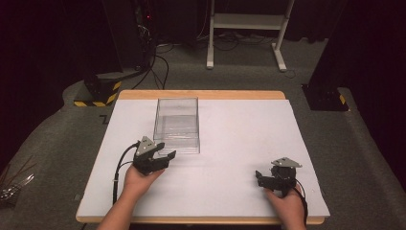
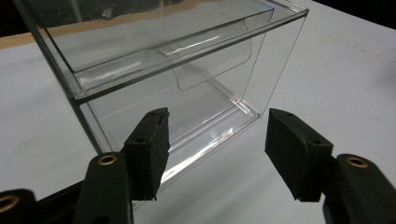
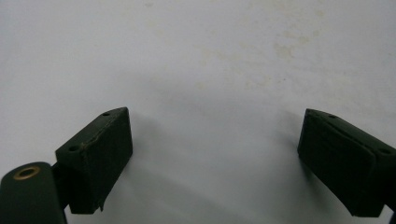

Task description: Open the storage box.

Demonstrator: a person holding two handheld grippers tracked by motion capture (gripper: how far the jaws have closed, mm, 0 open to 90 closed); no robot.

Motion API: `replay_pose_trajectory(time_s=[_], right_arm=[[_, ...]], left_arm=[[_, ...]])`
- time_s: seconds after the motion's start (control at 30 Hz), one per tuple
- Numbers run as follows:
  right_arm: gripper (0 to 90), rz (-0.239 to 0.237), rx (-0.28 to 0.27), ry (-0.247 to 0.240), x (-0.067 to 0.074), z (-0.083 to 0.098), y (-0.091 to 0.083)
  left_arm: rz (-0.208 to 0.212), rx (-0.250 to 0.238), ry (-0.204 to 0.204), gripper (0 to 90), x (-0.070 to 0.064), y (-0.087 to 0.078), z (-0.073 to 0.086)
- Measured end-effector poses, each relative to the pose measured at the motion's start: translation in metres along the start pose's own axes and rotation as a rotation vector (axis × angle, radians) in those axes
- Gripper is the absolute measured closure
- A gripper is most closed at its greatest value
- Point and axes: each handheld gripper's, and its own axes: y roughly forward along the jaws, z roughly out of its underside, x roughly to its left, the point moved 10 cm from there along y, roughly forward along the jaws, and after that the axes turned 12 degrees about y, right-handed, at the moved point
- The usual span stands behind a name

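Clear box point(image 1: 176, 125) near edge faces left gripper's point(image 1: 165, 155) open jaws.

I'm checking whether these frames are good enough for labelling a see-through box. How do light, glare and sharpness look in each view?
High view: the white table is evenly lit, the surroundings dark, and the clear box is faint. Left gripper view: the box is sharp, with bright glints along its edges; the near fingers look soft. Right gripper view: soft shadows under the fingers, faint stains on the table.
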Motion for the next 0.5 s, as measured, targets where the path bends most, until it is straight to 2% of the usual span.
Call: replay_pose_trajectory(time_s=[0.3,0.5], right_arm=[[10.2,0.000,-0.002,0.000,0.0001,-0.0001,0.0001],[10.3,0.001,-0.001,-0.002,-0.0001,-0.0001,0.0000]], left_arm=[[0.004,-0.025,-0.023,39.1,0.0041,0.0091,-0.0035],[0.008,-0.063,-0.038,42.5,0.0097,0.0104,-0.0066]])
